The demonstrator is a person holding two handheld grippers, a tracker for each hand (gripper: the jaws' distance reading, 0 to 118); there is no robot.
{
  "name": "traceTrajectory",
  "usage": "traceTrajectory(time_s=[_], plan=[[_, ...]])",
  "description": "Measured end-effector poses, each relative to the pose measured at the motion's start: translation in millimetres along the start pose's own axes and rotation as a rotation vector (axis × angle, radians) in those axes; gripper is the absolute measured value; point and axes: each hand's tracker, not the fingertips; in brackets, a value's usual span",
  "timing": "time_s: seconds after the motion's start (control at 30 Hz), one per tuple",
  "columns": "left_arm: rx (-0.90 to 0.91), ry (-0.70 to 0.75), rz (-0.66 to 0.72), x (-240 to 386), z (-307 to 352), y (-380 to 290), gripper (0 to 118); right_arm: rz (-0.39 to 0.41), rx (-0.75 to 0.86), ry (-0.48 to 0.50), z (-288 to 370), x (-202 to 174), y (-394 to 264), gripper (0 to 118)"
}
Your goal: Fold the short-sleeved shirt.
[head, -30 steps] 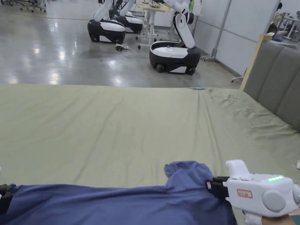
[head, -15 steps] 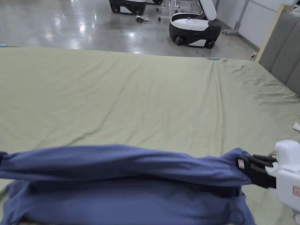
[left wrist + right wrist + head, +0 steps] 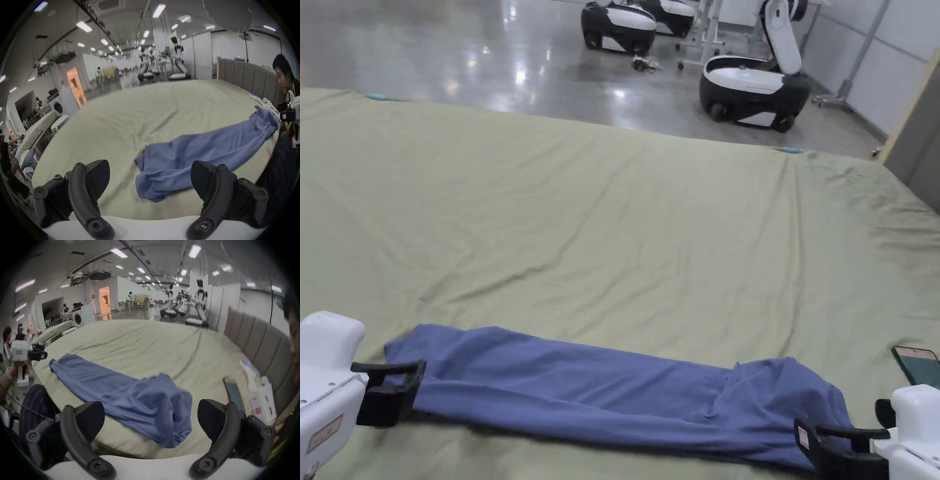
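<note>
The blue short-sleeved shirt lies on the green bed sheet as a long narrow folded band along the near edge. My left gripper stands open just off the band's left end. In the left gripper view that end of the shirt lies slack ahead of the spread jaws of the left gripper. My right gripper is open at the bunched right end. In the right gripper view the shirt rests between and beyond the wide jaws of the right gripper, touching neither.
A phone lies on the sheet right of the shirt, with white papers beyond it. A grey padded headboard bounds the right side. Wheeled robots stand on the floor past the far edge. The sheet behind the shirt is wide and bare.
Half a second ago both grippers held the shirt stretched above the bed. Now it lies flat as a folded band and both grippers have let go and opened. The camera also shifted.
</note>
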Motion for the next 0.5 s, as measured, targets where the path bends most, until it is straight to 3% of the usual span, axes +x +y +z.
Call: traceTrajectory(time_s=[0.07,0.1,0.13,0.17,0.2,0.3,0.33,0.37,0.43,0.47,0.5], plan=[[0.001,-0.004,0.038,-0.7,16.0,-4.3,96,0.037,0.072,-0.028,21.3,-21.7,7.2,106],[-0.012,-0.016,0.096,-1.9,25.1,-6.6,62,0.018,0.080,-0.011,26.8,-30.5,8.9,66],[-0.026,-0.046,0.151,-6.6,28.6,-12.5,12,-0.012,0.085,0.005,30.9,-38.4,11.3,22],[-0.020,-0.039,0.197,-11.1,29.3,-18.3,4,-0.040,0.088,-0.006,29.3,-44.9,13.0,2],[-0.051,0.009,0.237,-15.9,29.0,-25.9,4,-0.072,0.103,-0.012,29.9,-50.9,12.3,2],[-0.117,-0.110,0.354,-39.4,27.1,-35.0,4,-0.126,0.099,0.091,33.0,-66.2,20.1,2],[-0.129,-0.149,0.401,-50.4,25.7,-38.3,6,-0.105,0.101,0.069,33.5,-72.8,21.2,2],[-0.141,-0.205,0.468,-63.6,20.9,-39.3,20,-0.081,0.100,0.073,33.6,-78.8,22.0,2],[-0.097,-0.414,0.627,-91.0,14.6,-45.6,98,-0.066,0.092,0.079,31.9,-86.4,22.7,2],[-0.080,-0.536,0.725,-104.0,8.6,-49.4,117,-0.065,0.089,0.082,31.1,-89.3,23.2,2],[-0.092,-0.573,0.786,-114.5,-1.8,-53.7,117,-0.066,0.084,0.091,30.1,-91.7,23.6,2]])
